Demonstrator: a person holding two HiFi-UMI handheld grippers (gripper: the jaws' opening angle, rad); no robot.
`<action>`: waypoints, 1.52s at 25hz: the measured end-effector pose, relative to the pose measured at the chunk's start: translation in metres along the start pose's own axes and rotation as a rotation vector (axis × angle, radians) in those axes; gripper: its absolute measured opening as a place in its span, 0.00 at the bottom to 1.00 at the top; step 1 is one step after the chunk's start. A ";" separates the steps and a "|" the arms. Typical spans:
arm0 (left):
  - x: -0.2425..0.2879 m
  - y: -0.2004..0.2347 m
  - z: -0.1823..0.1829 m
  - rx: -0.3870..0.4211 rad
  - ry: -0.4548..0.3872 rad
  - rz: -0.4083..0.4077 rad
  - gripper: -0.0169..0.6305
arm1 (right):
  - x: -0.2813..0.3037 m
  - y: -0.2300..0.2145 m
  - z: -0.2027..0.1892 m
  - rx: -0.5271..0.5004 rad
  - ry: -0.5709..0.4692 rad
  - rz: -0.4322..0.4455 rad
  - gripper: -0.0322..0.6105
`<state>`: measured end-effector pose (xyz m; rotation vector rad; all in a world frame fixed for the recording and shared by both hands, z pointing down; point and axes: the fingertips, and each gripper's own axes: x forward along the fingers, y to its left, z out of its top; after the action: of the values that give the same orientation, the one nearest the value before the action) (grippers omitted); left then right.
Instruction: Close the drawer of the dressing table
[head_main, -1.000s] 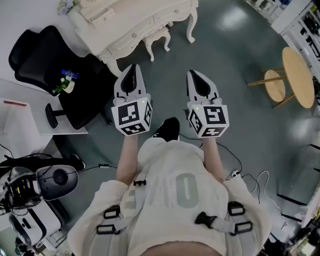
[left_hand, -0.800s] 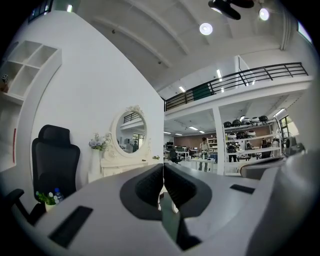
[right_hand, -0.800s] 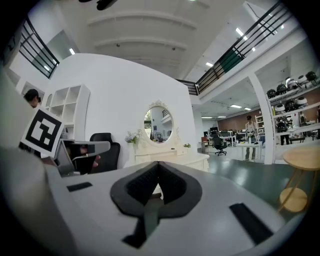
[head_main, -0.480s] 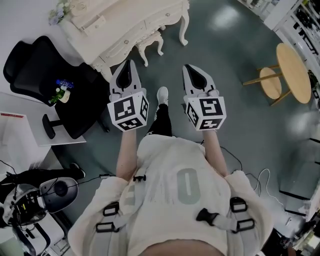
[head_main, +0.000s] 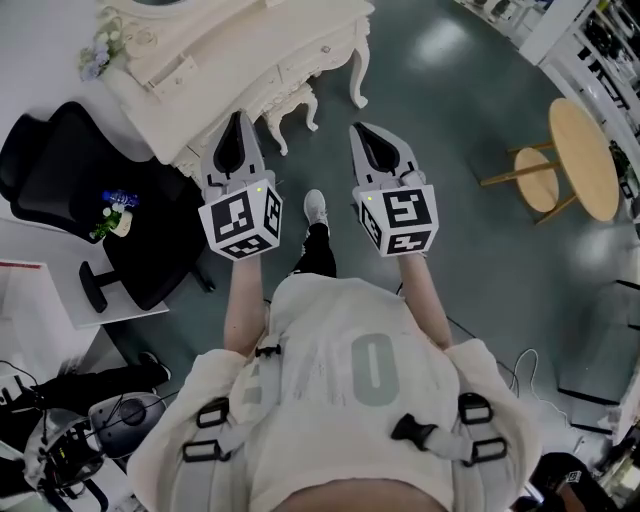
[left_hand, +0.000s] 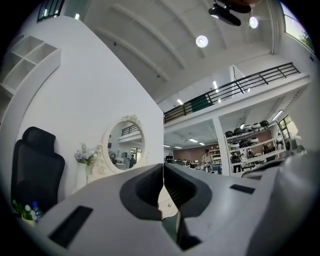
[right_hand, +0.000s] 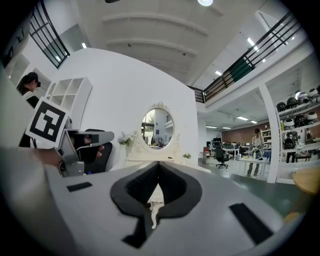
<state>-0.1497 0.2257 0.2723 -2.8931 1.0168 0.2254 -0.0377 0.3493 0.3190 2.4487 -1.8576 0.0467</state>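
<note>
The cream dressing table (head_main: 262, 45) stands at the top of the head view, with knobbed drawer fronts along its near side. A box-like part (head_main: 178, 75) juts out at its left end; whether that is the open drawer I cannot tell. My left gripper (head_main: 236, 126) and right gripper (head_main: 362, 132) are held side by side in the air just short of the table, both shut with nothing between the jaws. In the left gripper view the shut jaws (left_hand: 163, 169) point at the oval mirror (left_hand: 125, 142). The right gripper (right_hand: 158, 167) also faces the mirror (right_hand: 158, 125).
A white stool (head_main: 292, 98) is tucked under the table. A black office chair (head_main: 70, 185) with a small bottle (head_main: 113, 218) on its seat stands to the left. A flower vase (head_main: 95, 62) is at the table's left end. A round wooden table (head_main: 585, 150) is far right.
The person has stepped toward the dressing table. Both shut grippers have travelled forward with them, and the table now lies closer beneath their tips.
</note>
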 end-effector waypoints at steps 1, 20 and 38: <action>0.011 0.001 -0.001 0.010 -0.005 0.000 0.06 | 0.010 -0.004 -0.001 0.000 0.003 0.000 0.06; 0.268 0.100 -0.050 0.019 0.061 0.042 0.06 | 0.289 -0.079 0.016 0.023 0.086 0.045 0.06; 0.332 0.225 -0.075 0.015 0.072 0.331 0.06 | 0.456 -0.014 0.021 -0.010 0.068 0.382 0.06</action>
<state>-0.0262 -0.1625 0.2905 -2.7212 1.5000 0.1293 0.0987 -0.0869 0.3275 2.0213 -2.2555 0.1374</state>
